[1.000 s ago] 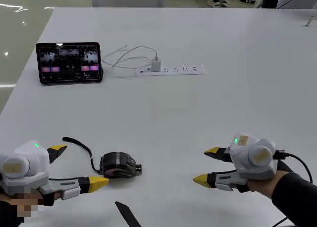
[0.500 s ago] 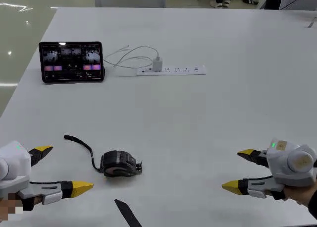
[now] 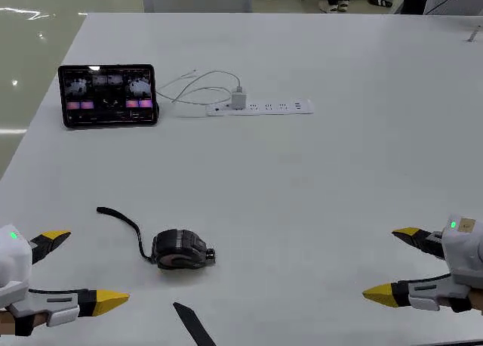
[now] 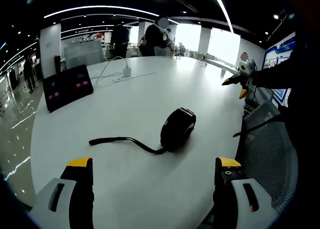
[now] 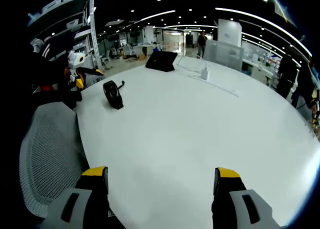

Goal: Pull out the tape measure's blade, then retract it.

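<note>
The left gripper [image 3: 84,265] hovers over the near left edge of the table [image 3: 302,180], jaws spread wide and empty. Just right of it the tape measure [image 3: 179,249] lies on the table, blade tucked in, with its black strap [image 3: 124,223] trailing left. Well apart, the right gripper [image 3: 392,261] hovers, likewise spread wide, holding nothing.

Bright, even overhead light, soft shadows, glare on the floor [image 3: 23,59] — gripper views bend at edges.
</note>
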A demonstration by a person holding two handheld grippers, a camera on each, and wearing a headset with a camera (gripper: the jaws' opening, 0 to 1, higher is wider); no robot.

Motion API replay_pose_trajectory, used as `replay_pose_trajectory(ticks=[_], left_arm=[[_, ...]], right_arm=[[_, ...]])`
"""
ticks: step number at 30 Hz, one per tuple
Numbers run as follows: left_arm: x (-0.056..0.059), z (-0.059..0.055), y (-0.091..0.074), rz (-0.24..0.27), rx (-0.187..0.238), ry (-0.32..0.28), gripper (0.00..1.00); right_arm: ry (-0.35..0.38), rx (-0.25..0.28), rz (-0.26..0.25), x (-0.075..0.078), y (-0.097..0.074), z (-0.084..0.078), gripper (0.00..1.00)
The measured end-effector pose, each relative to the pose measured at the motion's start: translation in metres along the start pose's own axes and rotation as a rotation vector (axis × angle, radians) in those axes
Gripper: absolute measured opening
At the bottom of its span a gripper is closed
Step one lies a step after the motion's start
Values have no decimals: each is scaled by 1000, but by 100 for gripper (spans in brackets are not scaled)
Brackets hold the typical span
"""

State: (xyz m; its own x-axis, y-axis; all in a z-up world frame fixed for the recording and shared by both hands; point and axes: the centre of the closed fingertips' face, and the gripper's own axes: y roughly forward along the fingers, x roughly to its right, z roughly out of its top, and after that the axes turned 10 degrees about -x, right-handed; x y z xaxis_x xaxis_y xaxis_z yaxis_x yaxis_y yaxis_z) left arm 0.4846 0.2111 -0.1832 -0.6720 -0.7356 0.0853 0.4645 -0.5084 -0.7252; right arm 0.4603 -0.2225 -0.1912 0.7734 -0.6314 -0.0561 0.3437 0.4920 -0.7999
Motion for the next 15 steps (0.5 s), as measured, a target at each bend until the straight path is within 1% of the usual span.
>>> replay_pose_trajectory(ticks=[1,3,5,7,8,12,15], left_arm=[[-2,0,-1,12,3,4,99],[-2,3,-3,15,15,5,99],[-3,2,-4,13,13,-8,99],[-3,4,-5,15,12,-4,99],[-4,2,-5,17,9,-1,99],[-6,0,-6,25,-4,6,99],[-6,-1,-8,31,-8,13,99]], right_arm=[[5,-3,0,3,-1,-3,87],[6,-5,-6,4,-3,-6,89],[6,5,-12,6,-7,-6,93],[12,23,-17,9,-11,-4,99],[6,32,-14,9,-14,-3,99],[4,38,-18,11,-19,-6,99],[12,26,-9,11,-18,-11,99]])
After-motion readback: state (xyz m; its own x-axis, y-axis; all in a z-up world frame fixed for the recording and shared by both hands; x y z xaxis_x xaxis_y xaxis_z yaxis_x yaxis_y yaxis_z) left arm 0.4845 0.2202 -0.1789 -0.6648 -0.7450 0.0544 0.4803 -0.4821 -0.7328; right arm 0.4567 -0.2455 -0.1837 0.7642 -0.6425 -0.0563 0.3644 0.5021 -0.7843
